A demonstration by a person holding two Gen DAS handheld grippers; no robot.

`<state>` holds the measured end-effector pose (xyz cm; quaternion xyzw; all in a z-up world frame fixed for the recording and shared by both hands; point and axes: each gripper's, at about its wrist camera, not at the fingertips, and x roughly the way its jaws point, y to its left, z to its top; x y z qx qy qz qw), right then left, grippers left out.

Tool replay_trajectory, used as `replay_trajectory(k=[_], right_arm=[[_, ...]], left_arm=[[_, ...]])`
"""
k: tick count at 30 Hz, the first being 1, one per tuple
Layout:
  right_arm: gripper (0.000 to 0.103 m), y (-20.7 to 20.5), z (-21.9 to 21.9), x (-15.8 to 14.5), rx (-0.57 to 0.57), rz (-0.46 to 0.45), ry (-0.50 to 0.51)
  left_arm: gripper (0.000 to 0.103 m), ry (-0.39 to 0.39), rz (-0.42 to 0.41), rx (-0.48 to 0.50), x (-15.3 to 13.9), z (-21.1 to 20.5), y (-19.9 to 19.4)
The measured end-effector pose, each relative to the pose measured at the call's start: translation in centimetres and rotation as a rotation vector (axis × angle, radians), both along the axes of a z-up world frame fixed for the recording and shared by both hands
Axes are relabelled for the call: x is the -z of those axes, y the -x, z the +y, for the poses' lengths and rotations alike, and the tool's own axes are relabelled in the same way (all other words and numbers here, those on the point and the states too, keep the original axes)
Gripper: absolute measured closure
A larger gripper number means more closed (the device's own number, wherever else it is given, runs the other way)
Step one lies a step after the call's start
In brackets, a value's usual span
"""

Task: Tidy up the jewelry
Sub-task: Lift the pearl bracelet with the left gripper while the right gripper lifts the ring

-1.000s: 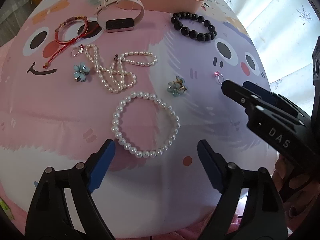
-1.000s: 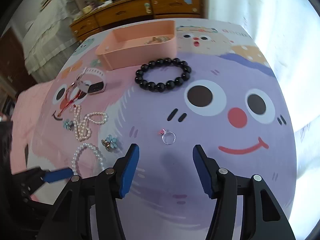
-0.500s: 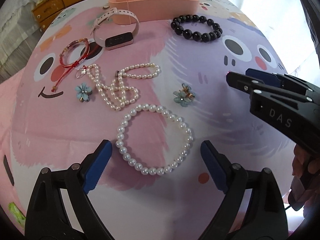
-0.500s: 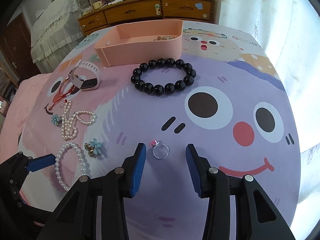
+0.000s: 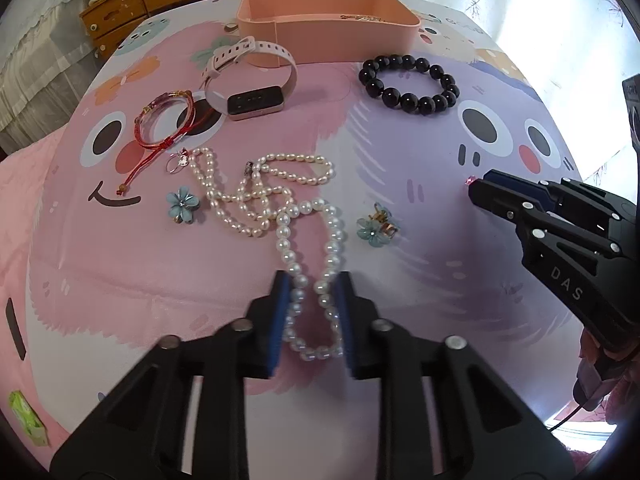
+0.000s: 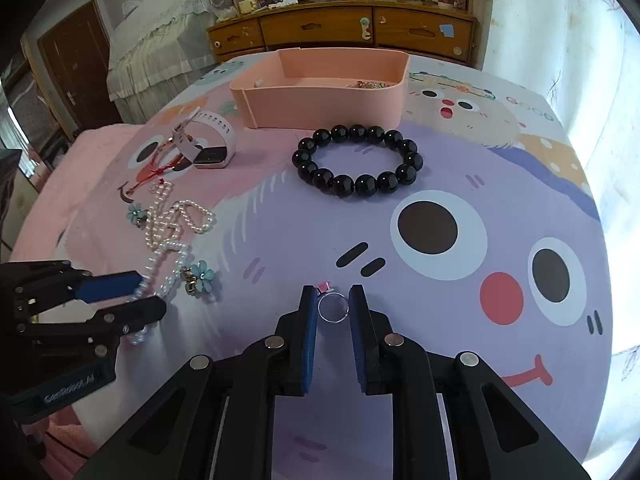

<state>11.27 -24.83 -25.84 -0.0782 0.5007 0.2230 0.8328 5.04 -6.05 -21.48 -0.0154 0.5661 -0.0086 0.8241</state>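
Left gripper [image 5: 310,312]: has just closed, squeezing the pearl bracelet [image 5: 310,268].
Right gripper [image 6: 333,332]: has just closed, pinching the ring [image 6: 333,307].
Tray [image 6: 320,108], upper middle: nearly empty.
Left: most pieces.

Background furniture and cloth around a cartoon-printed table

A cartoon-face tablecloth [image 6: 500,184] in pink and lilac covers the table. Behind it stands a wooden dresser [image 6: 340,32] with cluttered items on top, a lace-draped bed [image 6: 156,36] to its left, a dark wooden door [image 6: 72,80], and a white patterned curtain [image 6: 560,20] at right.
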Motion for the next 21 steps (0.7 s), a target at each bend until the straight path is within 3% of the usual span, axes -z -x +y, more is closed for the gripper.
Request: replay_trajectory(k=[9, 10, 21], right_arm=[[0.089, -0.3, 0.0, -0.1, -0.034, 0.051, -0.039], [0.089, -0.3, 0.1, -0.1, -0.034, 0.056, -0.041], [0.089, -0.2, 0.2, -0.3, -0.03, 0.079, -0.066]], left_arm=[[0.093, 0.058, 0.049, -0.077, -0.3, 1.0, -0.5], [0.102, 0.079, 0.035, -0.097, -0.7, 1.3, -0.5], [0.103, 0.099, 0.034, -0.096, -2.3, 2.1, -0.5]])
